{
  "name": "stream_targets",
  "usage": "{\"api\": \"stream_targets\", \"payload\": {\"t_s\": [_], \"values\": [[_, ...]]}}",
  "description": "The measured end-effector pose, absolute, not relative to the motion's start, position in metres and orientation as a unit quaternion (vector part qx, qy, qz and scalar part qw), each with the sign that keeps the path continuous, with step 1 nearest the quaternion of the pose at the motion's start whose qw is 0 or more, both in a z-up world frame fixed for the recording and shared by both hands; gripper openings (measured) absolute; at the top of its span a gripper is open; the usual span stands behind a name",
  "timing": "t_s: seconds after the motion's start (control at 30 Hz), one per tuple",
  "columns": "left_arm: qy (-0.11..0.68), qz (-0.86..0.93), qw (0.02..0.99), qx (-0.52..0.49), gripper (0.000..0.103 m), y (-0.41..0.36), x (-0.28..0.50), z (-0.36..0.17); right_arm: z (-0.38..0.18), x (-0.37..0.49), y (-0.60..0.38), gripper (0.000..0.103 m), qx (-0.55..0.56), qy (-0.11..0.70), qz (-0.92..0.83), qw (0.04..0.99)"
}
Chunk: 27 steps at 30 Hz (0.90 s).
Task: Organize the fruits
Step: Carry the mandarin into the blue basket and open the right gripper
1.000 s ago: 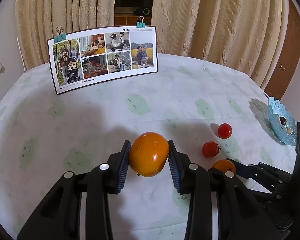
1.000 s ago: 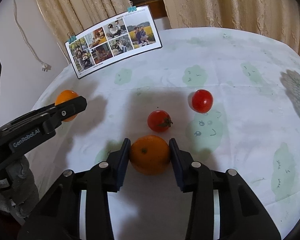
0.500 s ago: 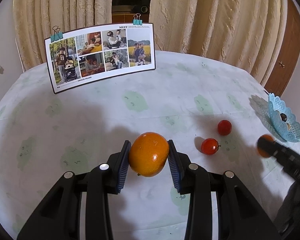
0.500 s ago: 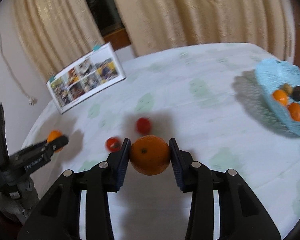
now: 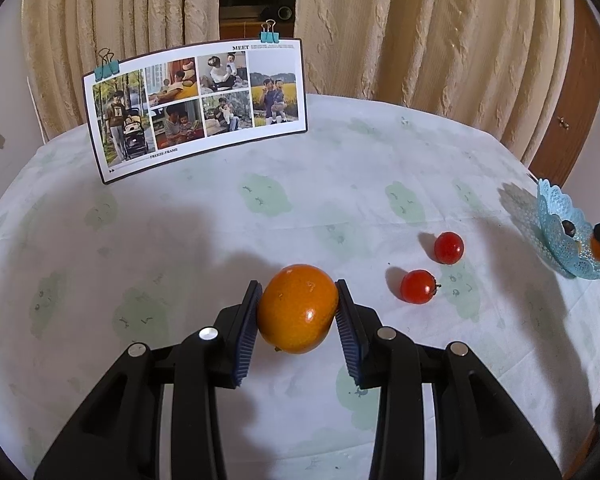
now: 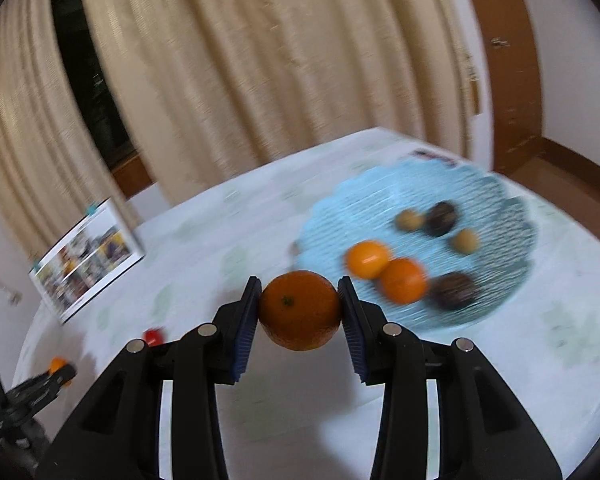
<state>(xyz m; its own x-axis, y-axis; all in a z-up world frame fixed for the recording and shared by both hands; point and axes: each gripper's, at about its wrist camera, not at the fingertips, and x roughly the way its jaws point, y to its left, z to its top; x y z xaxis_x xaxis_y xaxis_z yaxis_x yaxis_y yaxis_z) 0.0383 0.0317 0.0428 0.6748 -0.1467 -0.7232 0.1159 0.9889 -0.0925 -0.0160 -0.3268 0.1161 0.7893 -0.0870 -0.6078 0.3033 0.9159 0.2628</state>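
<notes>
My left gripper is shut on an orange and holds it above the table. Two red cherry tomatoes lie on the cloth to its right. My right gripper is shut on another orange and holds it just left of the blue lace fruit bowl. The bowl holds two oranges and several small dark and tan fruits. The bowl also shows at the right edge of the left wrist view, with the right gripper's tip beside it.
A photo card with blue clips stands at the back left of the round table. Beige curtains hang behind. A wooden door is at the right. The right wrist view is motion-blurred.
My right gripper lifted its orange off the table and swung right, up to the blue bowl. My left gripper still holds its orange, almost unmoved.
</notes>
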Motion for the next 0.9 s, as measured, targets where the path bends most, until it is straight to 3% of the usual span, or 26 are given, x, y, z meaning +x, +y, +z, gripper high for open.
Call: {"api": "stream_targets", "payload": {"t_s": [0.43,0.53,0.9], "values": [[0.403,-0.086,0.911,-0.016,0.037,0.016,0.035,0.045,0.104,-0.026,-0.401,0.041,0.185,0.286,-0.203,0.918],[0.401,-0.091,0.911,-0.012,0.037,0.008,0.033,0.047,0.103,-0.031,-0.408,0.047,0.195,0.278,-0.207,0.917],[0.392,-0.129,0.911,0.018,0.037,-0.043,0.034,0.062,0.101,-0.058,-0.422,0.051,0.197,0.237,-0.248,0.918]]}}
